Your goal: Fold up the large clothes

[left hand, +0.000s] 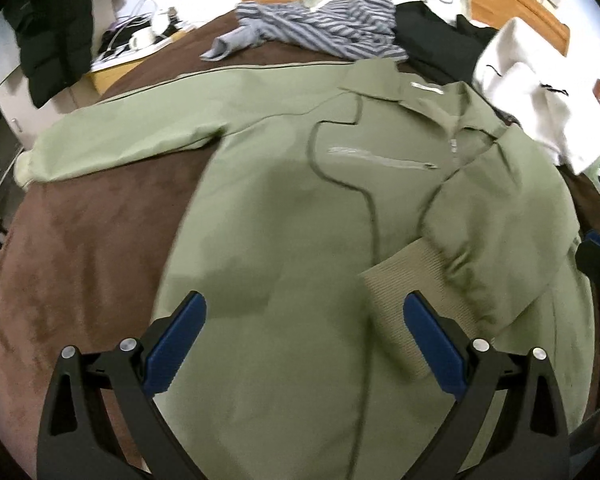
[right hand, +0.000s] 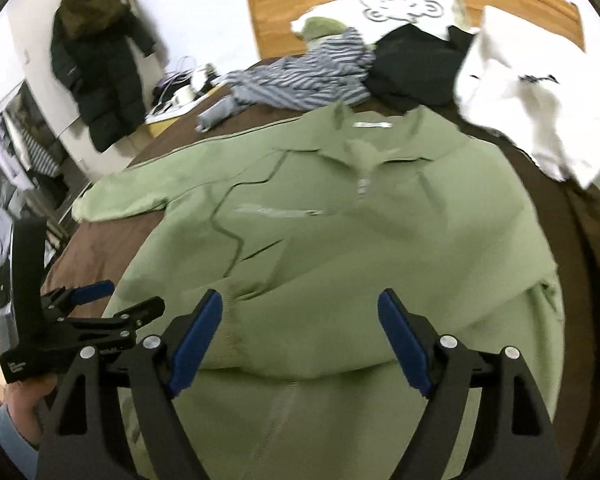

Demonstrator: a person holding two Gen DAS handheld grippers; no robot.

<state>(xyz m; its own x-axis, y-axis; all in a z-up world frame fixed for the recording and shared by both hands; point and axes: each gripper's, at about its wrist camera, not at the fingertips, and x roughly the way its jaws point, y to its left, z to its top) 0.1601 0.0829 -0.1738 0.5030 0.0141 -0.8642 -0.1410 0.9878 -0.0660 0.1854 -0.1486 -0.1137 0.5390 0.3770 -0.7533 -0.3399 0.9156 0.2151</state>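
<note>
Green jacket (left hand: 284, 208): lying front-up, collar toward the headboard, spread across the brown bed cover (left hand: 80, 248).
Near sleeve (left hand: 496, 224): already folded in over the chest, ribbed cuff (left hand: 396, 304) resting on the front panel.
Far sleeve (left hand: 128, 136): lying stretched out sideways on the cover, not yet folded.
Body: showing no crosswise fold; hem out of view below the fingers.
Left gripper (left hand: 304, 340): fingers standing wide apart, hovering over the jacket front, gripping nothing.
Right gripper (right hand: 300, 336): fingers standing wide apart above the folded sleeve, pads pressing on nothing.
Progress: judging as early, one sleeve in, the other sleeve and the body folds remaining.
Waiting pile: striped garment (left hand: 320, 24), black garment (left hand: 432, 36) and white garment (left hand: 520, 92) lying heaped beyond the collar, unfolded.
Image quality: blurring in the right wrist view, fine fabric creases not readable.
</note>
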